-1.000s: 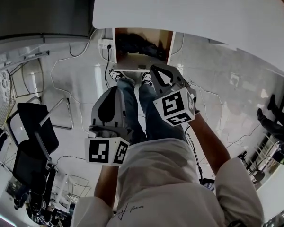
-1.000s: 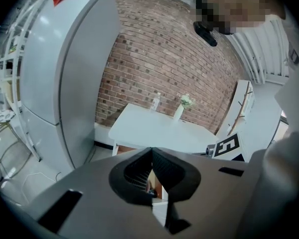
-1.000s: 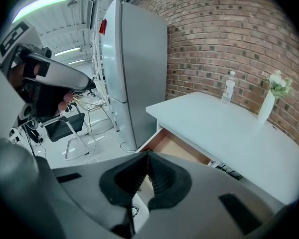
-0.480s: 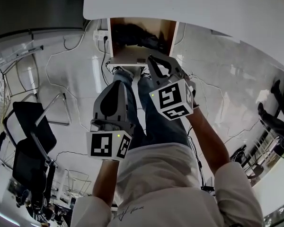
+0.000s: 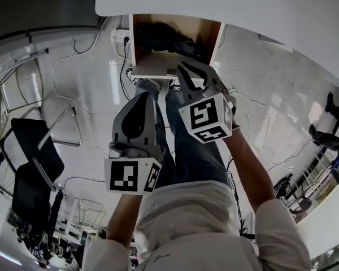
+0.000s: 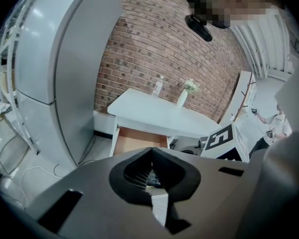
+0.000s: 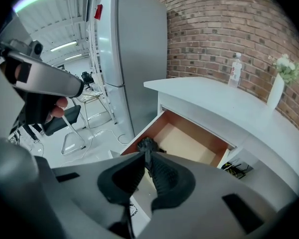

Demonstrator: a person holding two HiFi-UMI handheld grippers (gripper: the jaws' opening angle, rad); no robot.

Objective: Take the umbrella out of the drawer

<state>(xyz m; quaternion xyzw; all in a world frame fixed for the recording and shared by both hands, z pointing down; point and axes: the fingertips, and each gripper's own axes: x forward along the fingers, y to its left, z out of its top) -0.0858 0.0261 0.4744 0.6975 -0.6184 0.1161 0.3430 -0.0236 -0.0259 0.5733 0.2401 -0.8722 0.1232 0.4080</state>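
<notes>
Under the white table [image 5: 226, 10] the wooden drawer [image 5: 140, 49] stands pulled out. A black folded umbrella [image 5: 168, 38] lies inside it, along the back and left part. In the right gripper view the umbrella [image 7: 146, 144] shows just past the tips of my right gripper [image 7: 146, 156]. Its jaws are opening from nearly closed, with nothing between them. From above, my right gripper [image 5: 184, 68] hangs over the drawer's front edge. My left gripper [image 5: 144, 96] is lower and to the left, above the person's legs, with its jaws [image 6: 152, 151] together and empty.
A tall grey fridge [image 7: 134, 49] stands left of the table. A bottle [image 7: 234, 69] and a vase [image 7: 278, 86] are on the tabletop. Black chairs [image 5: 37, 151] and loose cables [image 5: 73, 72] sit on the floor at the left. A power strip [image 5: 120, 36] lies beside the drawer.
Both grippers have sunk toward the drawer, and the right one's tips now reach its front edge. The right jaws have parted slightly.
</notes>
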